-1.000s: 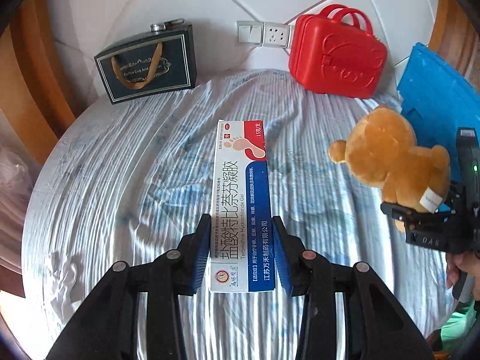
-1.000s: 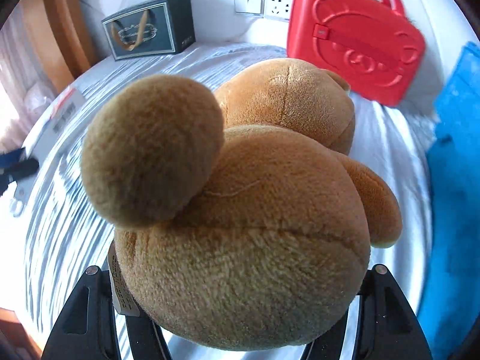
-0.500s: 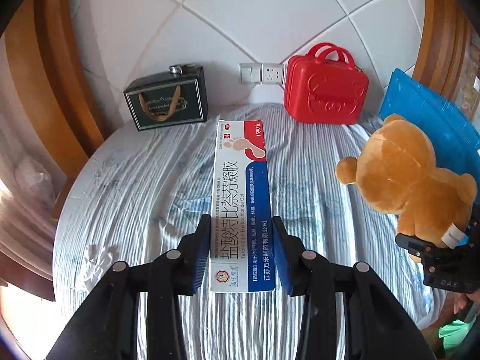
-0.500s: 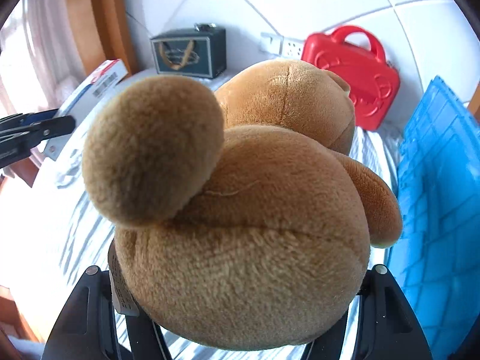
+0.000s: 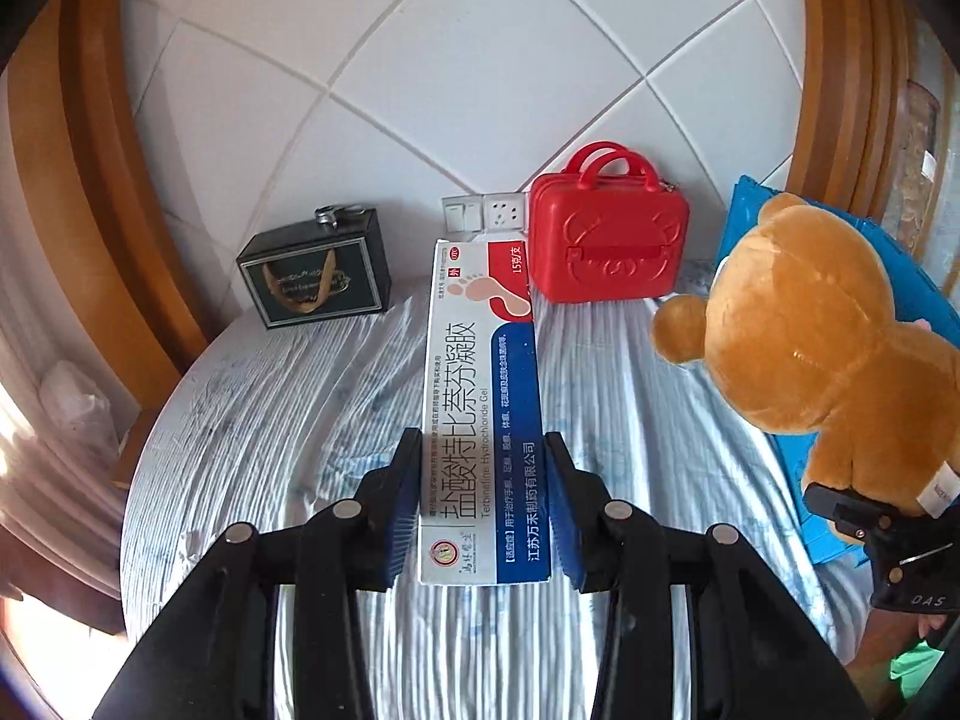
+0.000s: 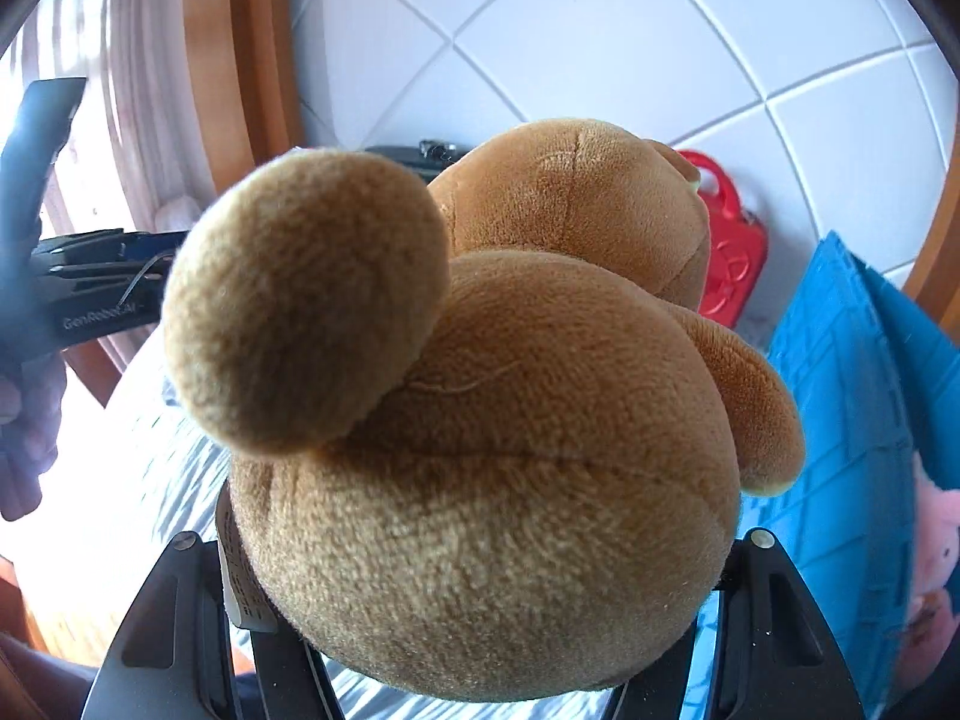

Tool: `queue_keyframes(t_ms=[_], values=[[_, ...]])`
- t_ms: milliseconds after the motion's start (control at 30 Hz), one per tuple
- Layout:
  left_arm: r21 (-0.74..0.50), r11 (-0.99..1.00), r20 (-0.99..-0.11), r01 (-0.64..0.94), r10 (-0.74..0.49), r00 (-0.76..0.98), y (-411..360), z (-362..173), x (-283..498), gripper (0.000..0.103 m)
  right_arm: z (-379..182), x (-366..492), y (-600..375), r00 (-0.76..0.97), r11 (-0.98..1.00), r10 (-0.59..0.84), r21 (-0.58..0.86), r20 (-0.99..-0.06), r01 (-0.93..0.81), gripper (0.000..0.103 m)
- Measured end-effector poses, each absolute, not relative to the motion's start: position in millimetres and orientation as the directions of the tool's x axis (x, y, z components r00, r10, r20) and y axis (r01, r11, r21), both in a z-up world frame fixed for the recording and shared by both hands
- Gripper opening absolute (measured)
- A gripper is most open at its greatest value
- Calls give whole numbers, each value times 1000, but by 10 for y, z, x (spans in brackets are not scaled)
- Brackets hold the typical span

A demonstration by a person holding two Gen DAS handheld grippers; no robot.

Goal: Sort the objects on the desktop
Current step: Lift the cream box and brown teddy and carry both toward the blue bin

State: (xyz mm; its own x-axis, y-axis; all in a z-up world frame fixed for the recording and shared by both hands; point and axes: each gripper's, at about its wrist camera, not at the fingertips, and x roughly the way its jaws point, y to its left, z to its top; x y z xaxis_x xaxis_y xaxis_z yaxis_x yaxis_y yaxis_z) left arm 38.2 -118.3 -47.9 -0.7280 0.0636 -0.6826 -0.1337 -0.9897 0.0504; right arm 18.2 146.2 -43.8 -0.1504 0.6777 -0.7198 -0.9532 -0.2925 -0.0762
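Above a round table [image 5: 288, 420] draped in a blue-and-white striped cloth, the left gripper [image 5: 483, 504] clamps a long white, blue and red medicine box [image 5: 483, 408] between its blue pads, lifted clear of the cloth. To its right, the right gripper [image 6: 480, 648] grasps a brown teddy bear [image 6: 492, 480] by its body. A red case [image 5: 606, 246], a dark gift box [image 5: 315, 276] and a blue crate [image 6: 852, 420] stand behind.

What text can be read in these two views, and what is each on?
Medicine box: "Terbinafine Hydrochloride Gel", "15克/支", "江苏万禾制药有限公司"; smaller print too small to read.
Right hand-held gripper: "DAS".
Left hand-held gripper: "GenRobot.AI".
Black gift bag: gold lettering unreadable.
Teddy bear tag: blurred.
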Motion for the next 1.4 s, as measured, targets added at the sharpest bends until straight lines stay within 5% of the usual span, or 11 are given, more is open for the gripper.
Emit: queue_keyframes(t_ms=[700, 1400], values=[[100, -939, -604, -329, 205, -770, 870, 372, 198, 38, 525, 2026, 1173, -42, -113, 813, -88, -581, -990, 65], [148, -740, -631, -656, 440, -639, 3205, 450, -5, 38, 452, 3908, 858, 221, 246, 774, -38, -593, -968, 65]])
